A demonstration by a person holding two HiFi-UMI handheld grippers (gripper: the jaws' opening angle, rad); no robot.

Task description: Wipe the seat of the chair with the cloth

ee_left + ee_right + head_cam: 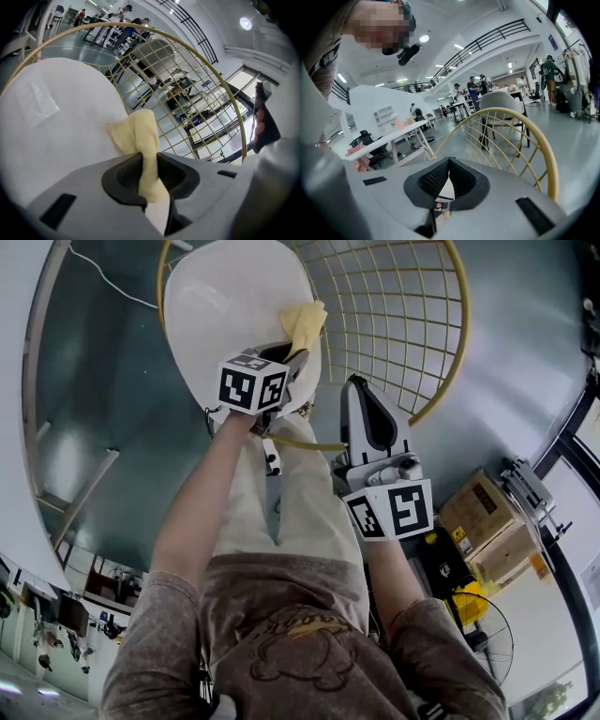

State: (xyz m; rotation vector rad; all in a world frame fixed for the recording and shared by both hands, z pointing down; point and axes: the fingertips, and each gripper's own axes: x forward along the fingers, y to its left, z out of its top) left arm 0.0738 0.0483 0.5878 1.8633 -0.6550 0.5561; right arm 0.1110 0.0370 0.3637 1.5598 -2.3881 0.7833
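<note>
Grey right claw (449, 176): jaws pressed together with nothing between them. It is held off to the right of the left claw and short of the seat, so it steadies nothing. Judged risk: the chair may slide or turn under a firm stroke.

Left claw (149, 164): jaws pinching a narrow twisted fold of the cloth. Only that fold is gripped, and the rest hangs free ahead of the tips. Judged risk: drag during a stroke could pull the fold out. If the claw is angled too low, its hard tips rather than the fabric would meet the seat.

Cloth (138, 129): pale yellow and bunched. It lies just ahead of the left claw, at the seat's edge on the wire-back side, and seems to rest on the seat, though contact cannot be confirmed. Judged risk: a bunched wad wipes only a thin track and leaves most of the surface untouched.

Seat (56, 136): white, smooth and rounded, spreading ahead and to the left of the left claw. Judged risk: a stroke begun this close to the edge may run off it.

Wire back (201, 93): yellow grid inside a round rim, just beyond the cloth and to the right of the left claw. Judged risk: the loose end could poke through an opening and snag.
</note>
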